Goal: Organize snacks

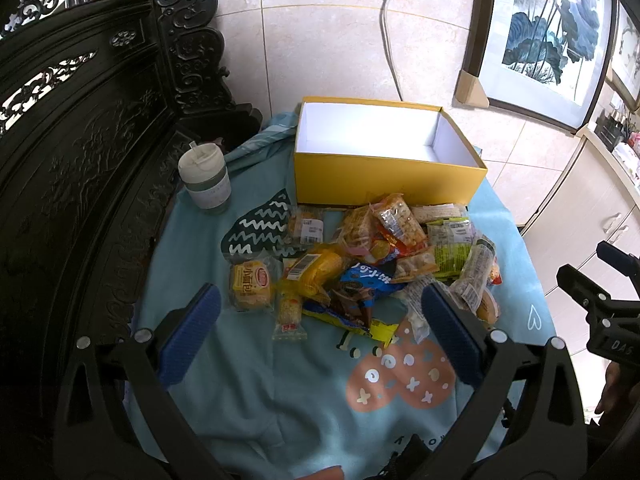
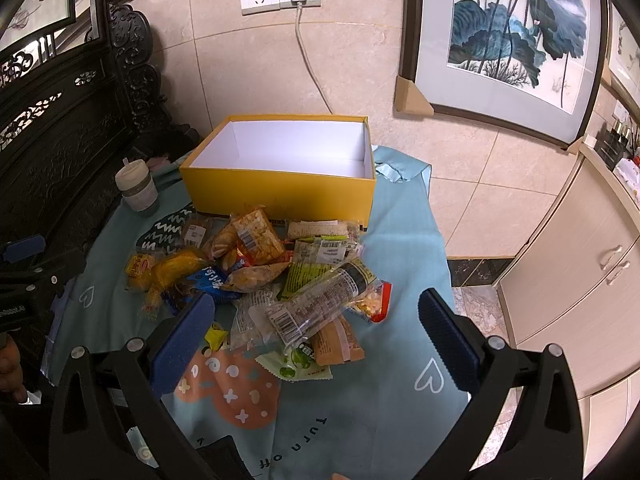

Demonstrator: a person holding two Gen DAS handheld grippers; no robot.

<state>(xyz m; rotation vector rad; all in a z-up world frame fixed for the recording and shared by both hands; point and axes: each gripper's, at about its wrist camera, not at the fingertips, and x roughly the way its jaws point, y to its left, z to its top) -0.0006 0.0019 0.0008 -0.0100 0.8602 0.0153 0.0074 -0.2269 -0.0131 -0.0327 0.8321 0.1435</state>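
Note:
A pile of wrapped snacks (image 1: 372, 256) lies on the light blue cloth in front of an open yellow box (image 1: 384, 178) with a white, empty inside. The pile (image 2: 272, 276) and the box (image 2: 280, 192) also show in the right wrist view. A small bread pack (image 1: 251, 285) lies at the pile's left edge. My left gripper (image 1: 320, 304) is open and empty, hovering just in front of the pile. My right gripper (image 2: 316, 308) is open and empty, over the pile's near edge, above a long clear packet (image 2: 320, 300).
A white lidded cup (image 1: 206, 180) stands left of the box. Dark carved wooden furniture (image 1: 80, 160) borders the left side. A tiled wall with a socket and cable (image 1: 390, 40) is behind the box. White cabinets (image 2: 568, 264) stand at the right.

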